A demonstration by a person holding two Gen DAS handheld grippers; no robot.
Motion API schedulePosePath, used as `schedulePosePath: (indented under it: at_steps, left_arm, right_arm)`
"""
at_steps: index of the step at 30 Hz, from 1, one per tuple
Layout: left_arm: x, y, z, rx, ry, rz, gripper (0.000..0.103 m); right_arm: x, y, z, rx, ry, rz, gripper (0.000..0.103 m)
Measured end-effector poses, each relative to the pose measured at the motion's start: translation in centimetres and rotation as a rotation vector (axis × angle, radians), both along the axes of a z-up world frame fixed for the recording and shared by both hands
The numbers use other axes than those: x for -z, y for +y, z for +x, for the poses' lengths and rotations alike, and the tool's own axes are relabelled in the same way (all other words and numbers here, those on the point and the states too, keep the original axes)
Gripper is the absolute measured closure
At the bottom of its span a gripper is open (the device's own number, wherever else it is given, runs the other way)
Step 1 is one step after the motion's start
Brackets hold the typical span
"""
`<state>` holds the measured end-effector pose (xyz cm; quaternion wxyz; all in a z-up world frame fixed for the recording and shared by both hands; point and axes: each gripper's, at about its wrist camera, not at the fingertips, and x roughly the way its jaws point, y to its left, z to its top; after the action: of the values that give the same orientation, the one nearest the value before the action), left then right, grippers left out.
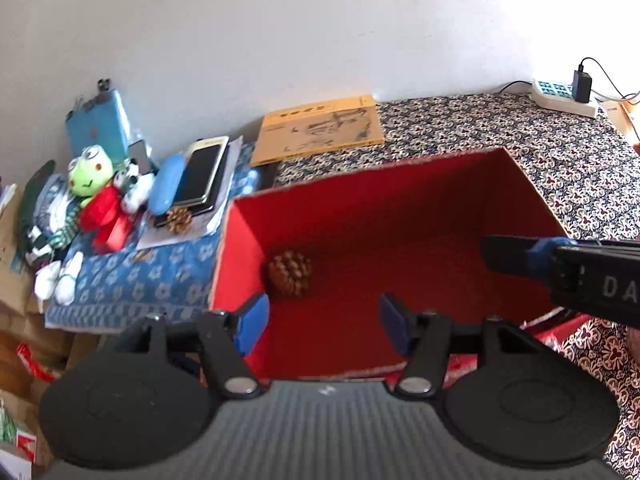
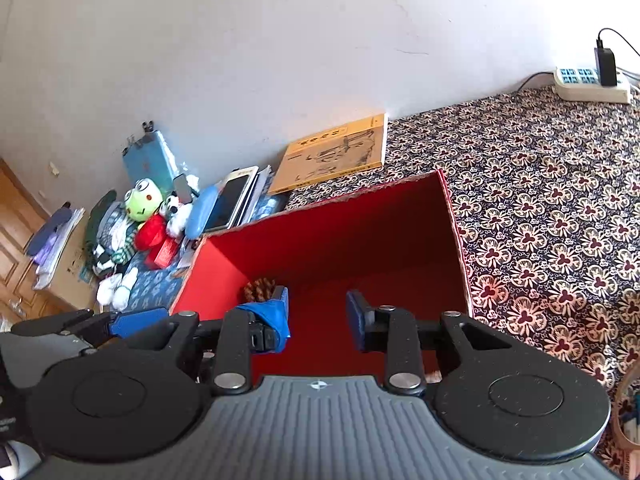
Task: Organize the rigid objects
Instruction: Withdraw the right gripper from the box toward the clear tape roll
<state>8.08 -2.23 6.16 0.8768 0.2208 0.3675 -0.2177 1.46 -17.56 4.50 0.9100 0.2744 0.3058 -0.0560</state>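
1. Left gripper (image 1: 324,322): its jaws stand wide apart with nothing between them, poised over the near edge of the red box (image 1: 532,192).
2. Right gripper (image 2: 318,314): its jaws are also apart and empty, held above the same box (image 2: 454,216). In the left wrist view it reaches in from the right, over the box's right wall.
3. Inside the box one cone (image 1: 290,278) lies on the floor by the left wall, just beyond the left gripper's left finger. The right wrist view shows it too (image 2: 260,289), partly hidden behind that gripper's left finger.
4. A second cone (image 1: 179,220) sits outside, on papers on the blue cloth (image 1: 120,284) to the left of the box, touching or just beside a stack of phones (image 1: 202,176).
5. Progress, as I judge it: one cone is stowed and at least the outer cone is left. Whether the phones, the blue case (image 1: 166,184) or the yellow book (image 1: 320,128) also belong in the box I cannot tell.
6. Pose: both grippers tilt downward and forward over the box mouth, side by side and close together, neither touching the box as far as can be seen. The left one is nearer the remaining cone, which likely suits it for that reach.
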Motion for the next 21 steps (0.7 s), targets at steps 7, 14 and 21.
schedulePosePath:
  at_steps: [7,14,21]
  left_arm:
    - [0.4,0.6,-2.1,-0.059,0.002,0.018,0.04]
    - [1.1,0.9,-3.9,-0.092,0.015,0.036,0.04]
    - [2.6,0.8,-5.5,-0.115,0.056,0.063,0.039]
  right_arm:
    - [-0.2,0.5,-1.8,-0.027,-0.005,0.013,0.088]
    - [0.2,1.2,-4.0,-0.042,-0.005,0.017,0.088]
    - [1.1,1.5,-5.6,-0.06,-0.006,0.008,0.087]
